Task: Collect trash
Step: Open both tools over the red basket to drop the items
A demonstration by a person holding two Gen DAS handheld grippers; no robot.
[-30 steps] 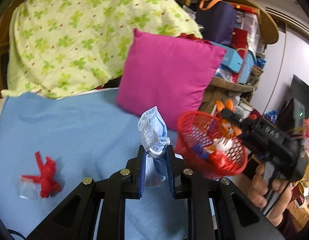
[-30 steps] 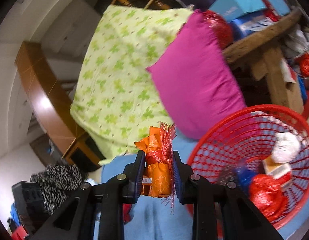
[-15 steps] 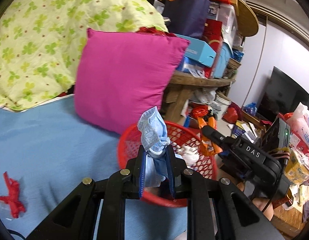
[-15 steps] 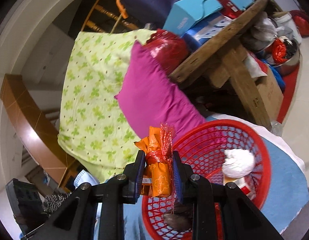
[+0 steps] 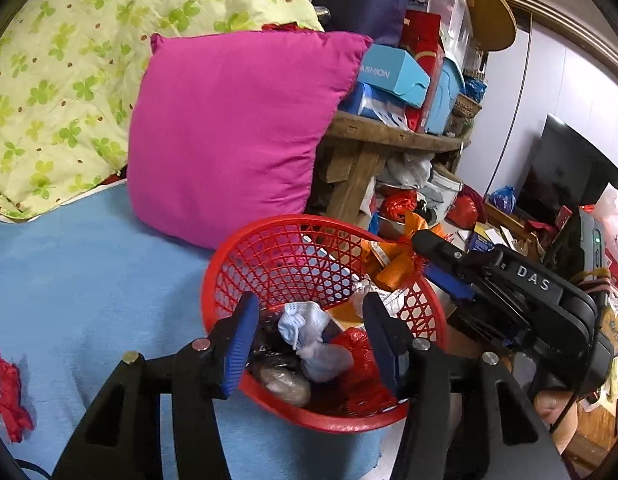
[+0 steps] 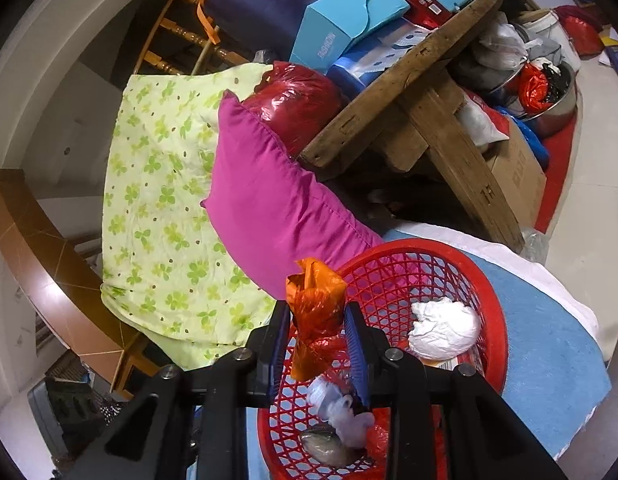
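A red mesh basket (image 5: 285,256) sits on the blue bedspread and holds several pieces of trash. My left gripper (image 5: 309,328) is open over the basket; the crumpled blue face mask (image 5: 305,328) lies inside, below the fingers. My right gripper (image 6: 317,332) hovers over the basket (image 6: 493,312), its jaws parted around an orange foil wrapper (image 6: 315,312) that hangs between them. That wrapper also shows in the left wrist view (image 5: 389,264) at the basket's far rim. A white paper wad (image 6: 443,328) lies in the basket.
A red scrap (image 5: 7,396) lies on the blue bedspread (image 5: 69,280) at the left. A magenta pillow (image 5: 229,132) leans behind the basket. A cluttered wooden table (image 5: 389,136) stands to the right. A green patterned quilt (image 6: 157,200) covers the back.
My left gripper moved right over the basket, opened, and the blue mask dropped in. My right gripper came over the basket and its jaws have spread around the orange wrapper.
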